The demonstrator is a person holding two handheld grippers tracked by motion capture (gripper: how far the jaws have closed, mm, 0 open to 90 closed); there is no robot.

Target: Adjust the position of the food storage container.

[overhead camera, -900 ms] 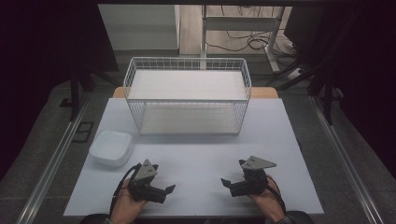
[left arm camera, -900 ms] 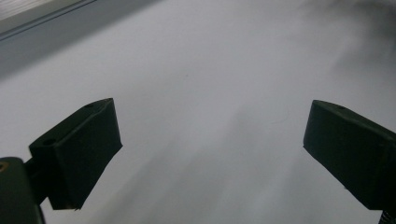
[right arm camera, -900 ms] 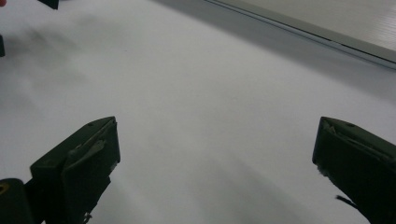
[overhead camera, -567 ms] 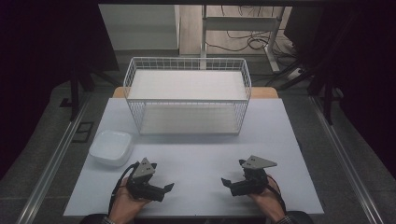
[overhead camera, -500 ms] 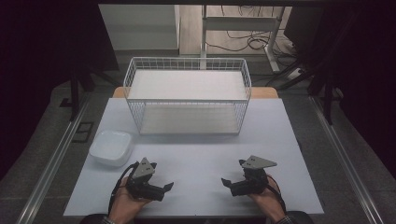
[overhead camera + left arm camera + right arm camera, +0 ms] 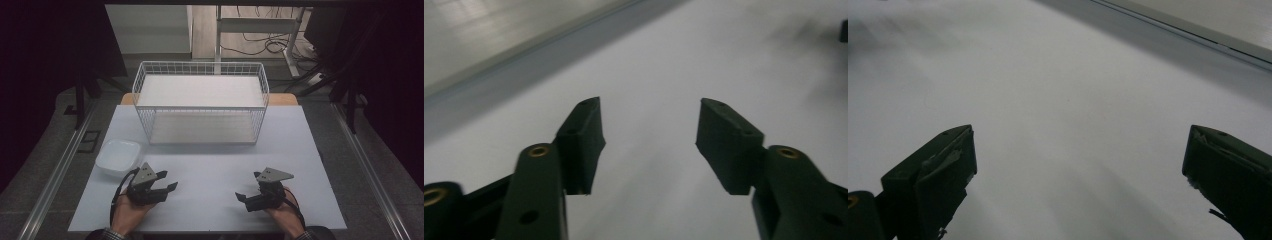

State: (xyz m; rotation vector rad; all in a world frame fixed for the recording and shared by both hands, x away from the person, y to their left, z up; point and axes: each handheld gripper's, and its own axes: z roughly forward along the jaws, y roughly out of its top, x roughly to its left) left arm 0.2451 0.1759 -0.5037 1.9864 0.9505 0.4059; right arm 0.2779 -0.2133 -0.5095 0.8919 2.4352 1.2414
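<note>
High view: two grippers rest low over the near part of the white surface (image 6: 210,165), one in each of the person's hands. The left gripper (image 6: 167,181) sits at the near left, the right gripper (image 6: 246,197) at the near right, well apart, with bare surface between them. Each points inward toward the other, its long axis running roughly across the surface, and each carries one grey three-cornered plate on top.

One shallow white tray (image 6: 118,157) lies just beyond and to the left of the left gripper, near it but not touching. One white wire basket (image 6: 201,102) stands farther back at the middle of the surface, its long side running left to right; it holds nothing that can be seen. Nothing stands between either gripper and the tray or the basket.

Left gripper view: the two black fingers (image 6: 583,135) stand partly apart with only the surface between them, holding nothing.

Right gripper view: the fingers (image 6: 933,175) are spread wide, one at each bottom corner, with bare surface between them and nothing in their grip.
</note>
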